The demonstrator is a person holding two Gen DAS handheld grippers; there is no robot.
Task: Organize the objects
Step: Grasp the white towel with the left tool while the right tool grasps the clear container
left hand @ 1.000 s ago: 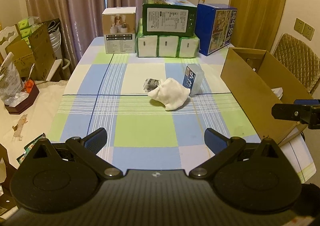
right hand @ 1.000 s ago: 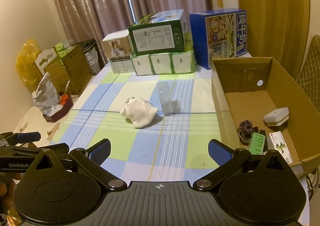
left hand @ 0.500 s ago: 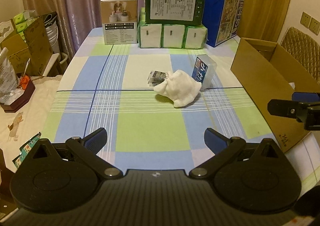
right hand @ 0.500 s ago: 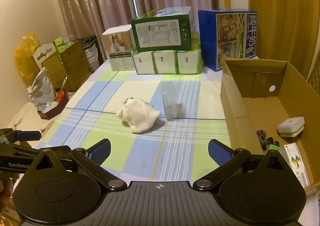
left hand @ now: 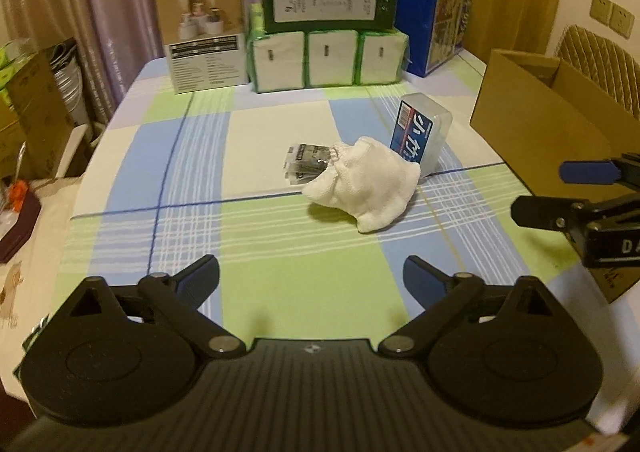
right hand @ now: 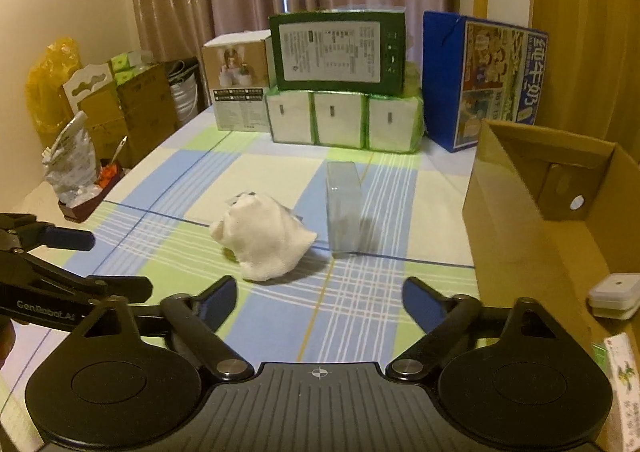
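Both grippers hover empty over the checked tablecloth (left hand: 192,155): the left gripper (left hand: 311,284) and the right gripper (right hand: 319,298) each stand with jaws spread wide; from the left view, a white cloth (left hand: 362,181) lies at 12 o'clock, touching a small dark packet (left hand: 306,165) at its 10 o'clock and a clear plastic box (left hand: 420,137) at its 2 o'clock; a cardboard box (right hand: 532,207) stands at the table's right edge.

dark packet (left hand: 306,165) half hidden behind white cloth (left hand: 362,181), its print unreadable
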